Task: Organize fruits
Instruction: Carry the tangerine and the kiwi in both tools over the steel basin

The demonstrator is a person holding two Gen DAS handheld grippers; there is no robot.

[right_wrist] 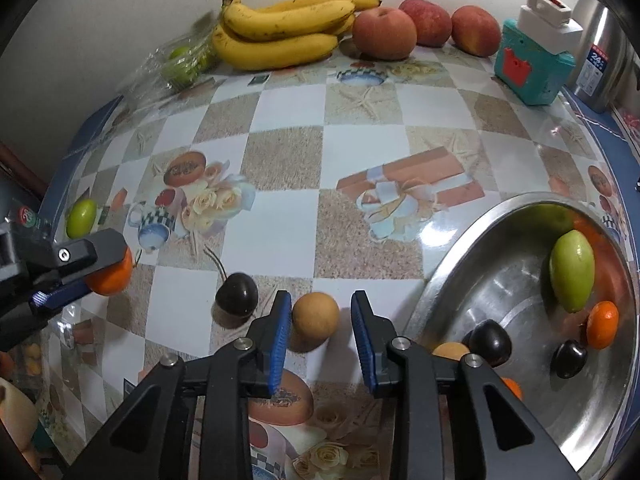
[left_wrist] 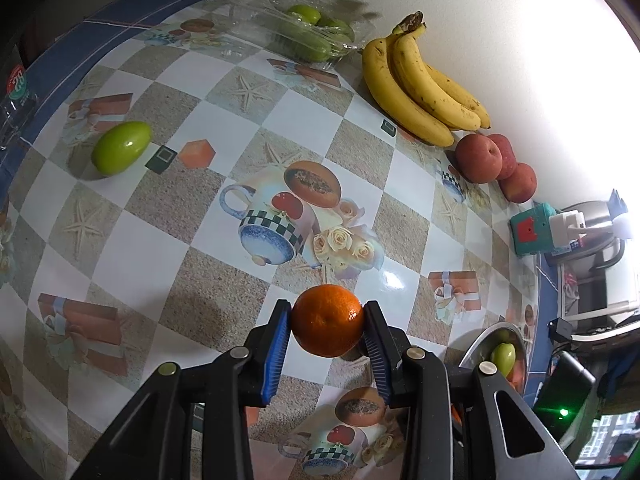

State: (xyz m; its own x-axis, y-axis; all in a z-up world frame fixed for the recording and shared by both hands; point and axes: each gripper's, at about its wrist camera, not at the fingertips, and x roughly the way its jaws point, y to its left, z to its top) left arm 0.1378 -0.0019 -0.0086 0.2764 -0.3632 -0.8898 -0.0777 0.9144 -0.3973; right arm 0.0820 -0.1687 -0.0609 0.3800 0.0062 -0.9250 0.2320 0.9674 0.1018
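My left gripper [left_wrist: 326, 314] is shut on a small orange [left_wrist: 327, 320] and holds it above the patterned table; it also shows in the right wrist view [right_wrist: 110, 276]. My right gripper [right_wrist: 318, 316] is open around a round tan fruit [right_wrist: 315, 314] that rests on the table, its pads not touching it. A dark plum [right_wrist: 237, 294] lies just left of it. A steel bowl [right_wrist: 452, 264] at the right holds a green fruit [right_wrist: 571, 276], an orange, dark plums and a tan fruit. A loose green fruit [left_wrist: 120, 148] lies at the table's left.
Bananas [left_wrist: 416, 80] and three red apples [left_wrist: 480, 158] lie along the back wall. A clear plastic box [left_wrist: 288, 28] holds more green fruits. A teal toy box [right_wrist: 528, 68] and a steel kettle [right_wrist: 604, 44] stand at the back right.
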